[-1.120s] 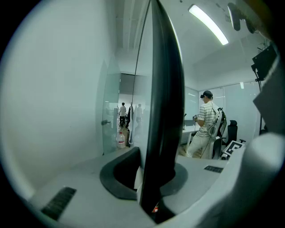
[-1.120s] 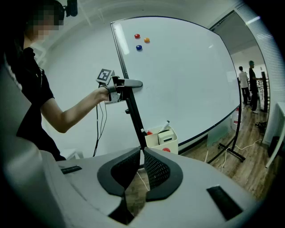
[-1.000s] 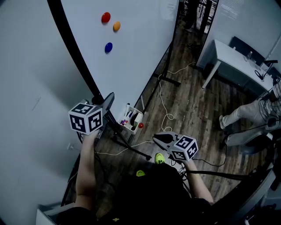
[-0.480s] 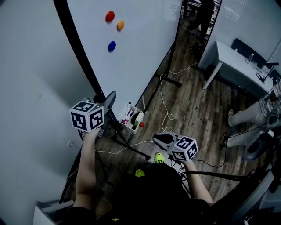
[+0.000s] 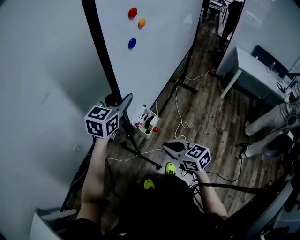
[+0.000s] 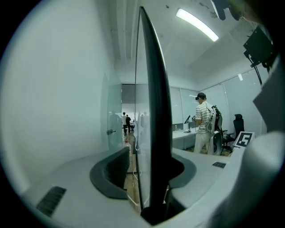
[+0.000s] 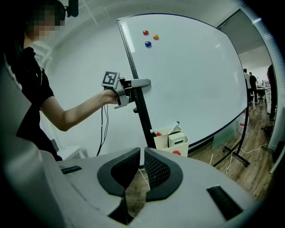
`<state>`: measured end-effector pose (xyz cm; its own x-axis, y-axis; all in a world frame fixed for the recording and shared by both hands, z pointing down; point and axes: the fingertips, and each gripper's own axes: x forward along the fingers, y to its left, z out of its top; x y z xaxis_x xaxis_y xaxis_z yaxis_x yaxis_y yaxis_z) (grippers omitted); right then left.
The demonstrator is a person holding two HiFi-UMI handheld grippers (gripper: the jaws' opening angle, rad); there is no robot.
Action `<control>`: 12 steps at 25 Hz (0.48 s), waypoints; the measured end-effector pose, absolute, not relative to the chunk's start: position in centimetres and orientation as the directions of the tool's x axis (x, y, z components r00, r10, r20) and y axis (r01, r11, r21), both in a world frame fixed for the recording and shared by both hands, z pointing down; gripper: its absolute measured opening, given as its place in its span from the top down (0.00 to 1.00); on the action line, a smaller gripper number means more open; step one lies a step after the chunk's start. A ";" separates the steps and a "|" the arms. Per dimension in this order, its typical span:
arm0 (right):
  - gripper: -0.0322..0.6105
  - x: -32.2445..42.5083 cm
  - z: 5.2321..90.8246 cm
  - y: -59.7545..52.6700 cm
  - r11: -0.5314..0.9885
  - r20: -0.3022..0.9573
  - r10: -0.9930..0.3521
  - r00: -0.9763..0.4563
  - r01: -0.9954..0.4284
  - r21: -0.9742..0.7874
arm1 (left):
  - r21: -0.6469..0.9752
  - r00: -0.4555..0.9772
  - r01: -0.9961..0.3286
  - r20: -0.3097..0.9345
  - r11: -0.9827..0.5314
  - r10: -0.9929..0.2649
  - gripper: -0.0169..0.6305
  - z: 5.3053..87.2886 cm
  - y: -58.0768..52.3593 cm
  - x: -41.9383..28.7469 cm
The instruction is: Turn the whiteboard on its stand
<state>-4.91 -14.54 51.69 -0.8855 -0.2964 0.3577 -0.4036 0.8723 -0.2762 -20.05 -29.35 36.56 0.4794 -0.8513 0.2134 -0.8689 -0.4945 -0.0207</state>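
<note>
Now left gripper [image 5: 123, 101], jaws just opening, is straddling whiteboard edge [image 6: 156, 133], released; right gripper [image 7: 140, 171] hanging closed, empty, over open floor [image 5: 201, 117].

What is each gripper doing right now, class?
Left gripper: open, jaws just opened, whiteboard frame between them, ungripped.
Right gripper: shut, holding nothing.

Looks like an open office from where I sit, a large whiteboard [image 5: 159, 42] on a stand with coloured magnets [image 5: 132, 12], a white table [image 5: 253, 63], glass partition walls [image 6: 180, 109], a black swivel chair [image 6: 237, 124], a ceiling strip light [image 6: 196, 24], a wood-plank floor [image 5: 206, 112] with trailing cables [image 5: 180, 112]
</note>
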 end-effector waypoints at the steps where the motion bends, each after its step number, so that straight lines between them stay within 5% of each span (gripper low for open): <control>1: 0.92 -5.1 51.7 -14.5 0.876 0.358 -0.293 -0.887 -0.399 -0.272 | -0.016 0.474 -0.873 0.205 -0.487 -0.857 0.63 36.7 -29.0 -20.4; 12: 0.92 -5.8 51.6 -13.4 0.878 0.363 -0.302 -0.881 -0.406 -0.255 | 0.039 0.448 -0.893 0.160 -0.448 -0.879 0.64 38.3 -22.9 -22.8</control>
